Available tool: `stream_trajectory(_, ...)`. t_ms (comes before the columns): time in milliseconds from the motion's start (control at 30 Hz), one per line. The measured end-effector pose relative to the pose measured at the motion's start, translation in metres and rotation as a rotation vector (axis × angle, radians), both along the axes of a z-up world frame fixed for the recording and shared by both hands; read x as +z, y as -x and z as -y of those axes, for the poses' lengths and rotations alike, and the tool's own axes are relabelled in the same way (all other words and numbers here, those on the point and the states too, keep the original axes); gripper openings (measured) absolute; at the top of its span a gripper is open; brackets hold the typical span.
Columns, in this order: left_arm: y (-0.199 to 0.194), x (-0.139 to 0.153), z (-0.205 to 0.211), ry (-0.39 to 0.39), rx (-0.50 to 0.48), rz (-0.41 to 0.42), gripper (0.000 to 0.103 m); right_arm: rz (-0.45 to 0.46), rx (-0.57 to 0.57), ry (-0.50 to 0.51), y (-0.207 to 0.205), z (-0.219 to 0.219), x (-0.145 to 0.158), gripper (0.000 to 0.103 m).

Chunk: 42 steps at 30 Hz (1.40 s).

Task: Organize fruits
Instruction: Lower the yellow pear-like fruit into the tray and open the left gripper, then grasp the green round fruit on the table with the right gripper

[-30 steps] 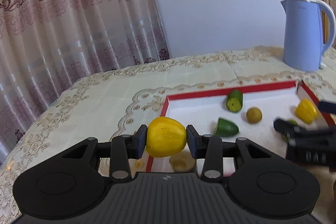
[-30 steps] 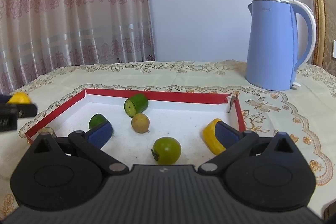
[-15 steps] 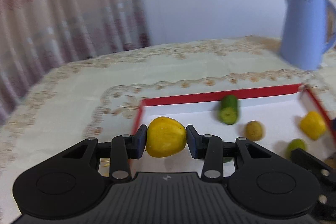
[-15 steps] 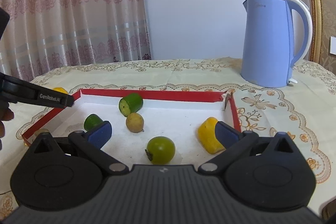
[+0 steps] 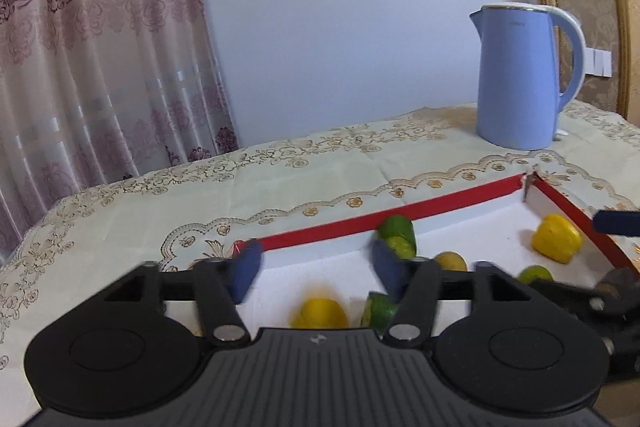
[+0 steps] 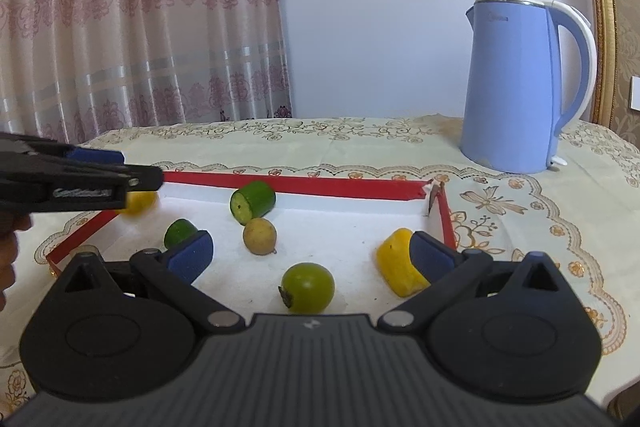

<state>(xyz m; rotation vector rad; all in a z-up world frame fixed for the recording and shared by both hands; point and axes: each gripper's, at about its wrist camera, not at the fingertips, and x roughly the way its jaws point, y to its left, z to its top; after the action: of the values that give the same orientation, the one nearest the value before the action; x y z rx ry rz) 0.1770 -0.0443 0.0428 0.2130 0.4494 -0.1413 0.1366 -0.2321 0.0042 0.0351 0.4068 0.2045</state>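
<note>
Lemon [image 5: 319, 313] below opening hand-held gripper [image 5: 316, 269].

A patterned curtain [image 6: 140, 27] is hanging left of a pale wall [image 6: 372, 7]; an embroidered tablecloth [image 6: 320, 135] is covering the table.

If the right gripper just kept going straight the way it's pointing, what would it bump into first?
Most likely the round green fruit, lying almost centred between the open fingers of the right gripper on the tray floor; depth is uncertain.
</note>
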Motion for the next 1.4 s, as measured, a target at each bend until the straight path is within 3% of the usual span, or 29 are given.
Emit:
stream_trajectory(167, -0.014, 0.0, 0.006, -0.048, 0.044, -0.022, 0.072, -0.006, 0.008, -0.01, 0.0, 0.002, -0.002, 0.103)
stream_trajectory(300, 0.0, 0.014, -0.01, 0.027, 0.087, -0.011, 0.072, 0.047, 0.034, -0.057, 0.004, 0.008, -0.001, 0.103)
stream_trajectory(567, 0.105, 0.024, -0.052, 0.153, 0.177, 0.065, 0.077, 0.145, 0.164, -0.099, 0.019, 0.006, 0.005, 0.103)
stream_trajectory(767, 0.167, 0.001, -0.052, 0.09, 0.279, 0.101, 0.08, 0.288, 0.176, -0.004, 0.045, -0.005, 0.02, 0.103)
stream_trajectory(833, 0.172, -0.008, -0.054, 0.072, 0.314, 0.071, 0.08, 0.253, 0.153, -0.011, 0.054, -0.002, 0.03, 0.103)
stream_trajectory(933, 0.174, -0.021, -0.063, 0.074, 0.37, 0.04, 0.08, 0.144, 0.223, -0.041, 0.077, 0.001, 0.036, 0.103)
stream_trajectory(1033, 0.165, -0.03, -0.076, 0.132, 0.402, -0.019, 0.08, 0.049, 0.276, 0.025, 0.099, -0.011, 0.026, 0.103)
stream_trajectory(1167, 0.159, -0.042, -0.085, 0.203, 0.42, -0.062, 0.08, 0.011, 0.283, 0.15, 0.115, -0.035, 0.009, 0.103)
stream_trajectory(1333, 0.166, -0.045, -0.081, 0.164, 0.453, -0.006, 0.08, -0.04, 0.235, 0.137, 0.111, -0.05, -0.001, 0.103)
stream_trajectory(1400, 0.169, -0.045, -0.077, 0.142, 0.468, 0.029, 0.084, -0.039, 0.203, 0.121, 0.112, -0.051, -0.003, 0.103)
